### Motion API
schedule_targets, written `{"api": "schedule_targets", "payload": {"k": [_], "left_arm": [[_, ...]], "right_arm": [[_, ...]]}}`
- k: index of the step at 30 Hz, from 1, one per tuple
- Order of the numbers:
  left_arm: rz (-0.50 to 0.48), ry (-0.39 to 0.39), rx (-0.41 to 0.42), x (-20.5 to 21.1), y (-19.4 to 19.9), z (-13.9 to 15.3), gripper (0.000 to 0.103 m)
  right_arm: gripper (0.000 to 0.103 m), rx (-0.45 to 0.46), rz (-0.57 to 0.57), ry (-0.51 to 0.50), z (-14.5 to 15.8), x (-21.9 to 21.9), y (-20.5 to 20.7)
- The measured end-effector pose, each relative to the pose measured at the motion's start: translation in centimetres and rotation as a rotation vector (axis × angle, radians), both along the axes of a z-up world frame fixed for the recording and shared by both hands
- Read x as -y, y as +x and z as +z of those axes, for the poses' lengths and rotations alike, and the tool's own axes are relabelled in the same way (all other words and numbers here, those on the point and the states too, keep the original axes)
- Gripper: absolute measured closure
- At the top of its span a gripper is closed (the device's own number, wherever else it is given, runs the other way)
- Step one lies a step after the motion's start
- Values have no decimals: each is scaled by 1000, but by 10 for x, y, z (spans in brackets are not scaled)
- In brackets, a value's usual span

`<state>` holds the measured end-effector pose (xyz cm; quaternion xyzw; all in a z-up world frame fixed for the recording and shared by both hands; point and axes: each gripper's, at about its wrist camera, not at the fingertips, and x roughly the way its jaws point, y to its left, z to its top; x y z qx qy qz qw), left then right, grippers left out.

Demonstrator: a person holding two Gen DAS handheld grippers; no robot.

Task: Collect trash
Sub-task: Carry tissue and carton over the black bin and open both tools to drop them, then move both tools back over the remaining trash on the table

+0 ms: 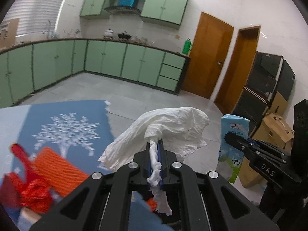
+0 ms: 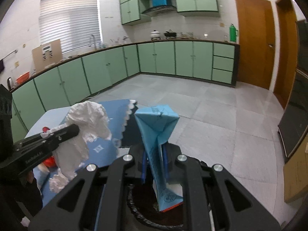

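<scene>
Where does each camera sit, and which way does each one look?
Left wrist: sits on the left gripper, looking along its fingers at the pinched white tissue; the right gripper shows at the right.
Right wrist: sits on the right gripper, looking at the squeezed blue milk carton; the left gripper shows at the left.
Shared: tissue, carton, green cabinets, blue tablecloth.

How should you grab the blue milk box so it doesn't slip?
Grip the milk carton across its narrow middle, coming from its flat base end, as the right gripper does: its jaws are shut on the squashed waist, where the creased sides fold flat. The wider folded end beyond the jaws probably helps stop it sliding back out.
</scene>
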<state>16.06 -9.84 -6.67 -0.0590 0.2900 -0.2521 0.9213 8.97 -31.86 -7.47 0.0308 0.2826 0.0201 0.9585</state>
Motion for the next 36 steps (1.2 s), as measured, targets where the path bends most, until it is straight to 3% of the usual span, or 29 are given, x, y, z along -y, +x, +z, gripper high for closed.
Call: {"api": "schedule_targets", "payload": {"k": [9, 20, 24, 27, 30, 33, 34, 35, 36], "left_arm": [[-76, 8, -93, 53, 35, -41, 97], [-117, 46, -204, 87, 73, -86, 95], [-120, 33, -237, 86, 78, -89, 74], [-119, 33, -228, 82, 77, -87, 65], [-100, 28, -214, 71, 74, -78, 63], [-71, 20, -187, 58, 69, -64, 58], [-53, 25, -162, 52, 64, -57, 56], [-39, 31, -138, 46, 59, -50, 53], [-28, 38, -120, 42, 55, -45, 50]], "right_arm": [[91, -77, -72, 17, -43, 37, 15], [90, -181, -139, 61, -95, 61, 39], [87, -200, -140, 61, -103, 64, 50], [69, -204, -149, 64, -103, 63, 54], [58, -193, -167, 56, -100, 62, 52], [32, -161, -186, 42, -91, 54, 50], [18, -147, -191, 39, -87, 54, 49], [11, -127, -195, 36, -81, 50, 46], [11, -108, -194, 33, -75, 44, 43]]}}
